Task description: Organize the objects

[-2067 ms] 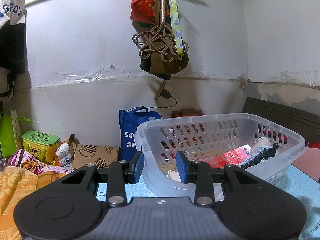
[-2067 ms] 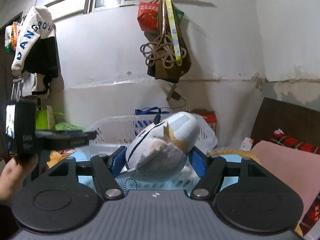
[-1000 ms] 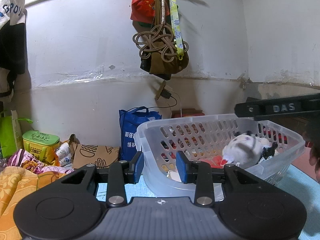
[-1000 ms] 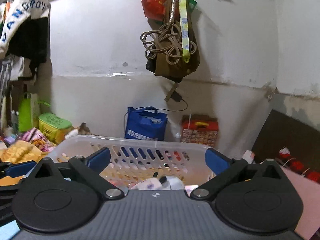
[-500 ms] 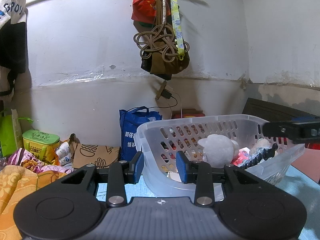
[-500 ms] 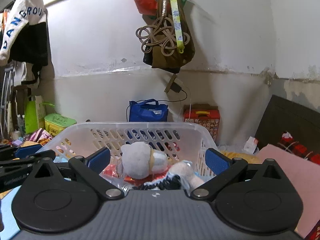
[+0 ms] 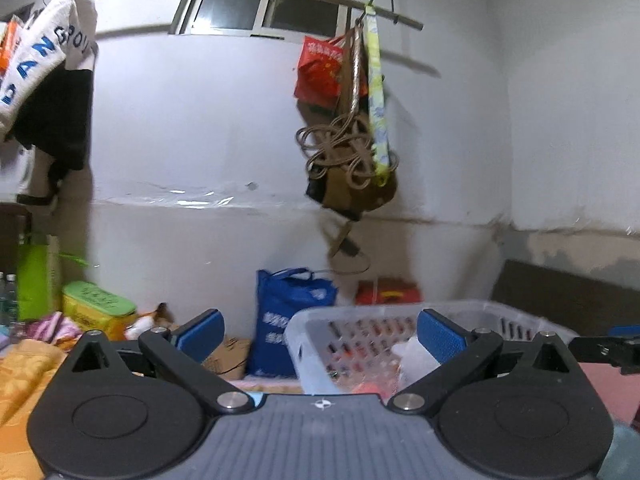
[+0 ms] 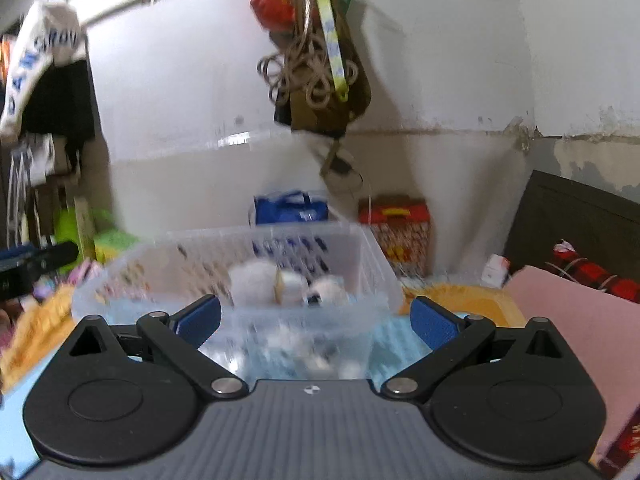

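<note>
A clear perforated plastic basket [image 7: 316, 344] stands on the light-blue bed cover, ahead and right of my left gripper [image 7: 320, 332]. That gripper's jaws are opening and stand wide apart, with nothing pressed between the blue pads. In the right wrist view the basket [image 8: 160, 272] sits just ahead of my right gripper [image 8: 316, 319], which is open and holds nothing. A white-grey plush toy [image 8: 256, 282] lies inside the basket among other small items. The picture is blurred, so the items are hard to tell apart. A tip of the right gripper's finger [image 7: 608, 346] shows at the right edge.
A blue bag [image 7: 280, 312], a red box [image 8: 394, 224] and a green-lidded tin [image 7: 96, 308] line the wall behind. Bags and coiled rope [image 7: 348, 160] hang from a rail. A pink cushion [image 8: 560, 320] and dark headboard [image 8: 580, 216] lie right, orange cloth [image 7: 24, 368] left.
My left gripper's jaws have gone from narrow to wide apart, and its view has drawn back and tilted up. The right gripper has drawn back from the basket, with the plush toy inside.
</note>
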Action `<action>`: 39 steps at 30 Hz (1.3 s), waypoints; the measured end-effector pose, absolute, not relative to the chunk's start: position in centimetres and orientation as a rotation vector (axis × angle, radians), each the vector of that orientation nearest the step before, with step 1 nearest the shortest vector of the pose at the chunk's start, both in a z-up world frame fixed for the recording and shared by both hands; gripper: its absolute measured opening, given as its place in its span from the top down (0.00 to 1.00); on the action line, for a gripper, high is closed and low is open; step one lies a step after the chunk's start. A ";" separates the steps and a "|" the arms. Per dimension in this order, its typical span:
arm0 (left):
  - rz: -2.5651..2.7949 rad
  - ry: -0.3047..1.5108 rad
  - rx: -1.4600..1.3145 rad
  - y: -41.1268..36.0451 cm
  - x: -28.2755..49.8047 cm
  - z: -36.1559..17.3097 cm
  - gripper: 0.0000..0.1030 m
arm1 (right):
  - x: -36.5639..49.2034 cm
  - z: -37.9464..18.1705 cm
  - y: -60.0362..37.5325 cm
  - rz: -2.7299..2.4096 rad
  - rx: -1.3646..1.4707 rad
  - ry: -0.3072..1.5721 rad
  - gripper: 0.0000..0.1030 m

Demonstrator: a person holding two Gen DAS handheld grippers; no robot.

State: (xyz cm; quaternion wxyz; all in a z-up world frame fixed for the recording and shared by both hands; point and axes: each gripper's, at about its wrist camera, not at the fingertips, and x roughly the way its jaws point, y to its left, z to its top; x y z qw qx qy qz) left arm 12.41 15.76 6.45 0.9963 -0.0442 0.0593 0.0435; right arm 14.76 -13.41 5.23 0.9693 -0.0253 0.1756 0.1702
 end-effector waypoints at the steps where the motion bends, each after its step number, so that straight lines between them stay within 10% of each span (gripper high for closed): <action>1: 0.088 0.126 -0.089 15.5 12.1 6.1 0.00 | 14.4 5.1 -13.4 0.342 -0.072 0.356 0.00; 39: 0.109 0.562 -0.042 11.2 11.1 6.2 0.00 | 12.7 3.9 -14.4 0.303 0.004 0.645 0.00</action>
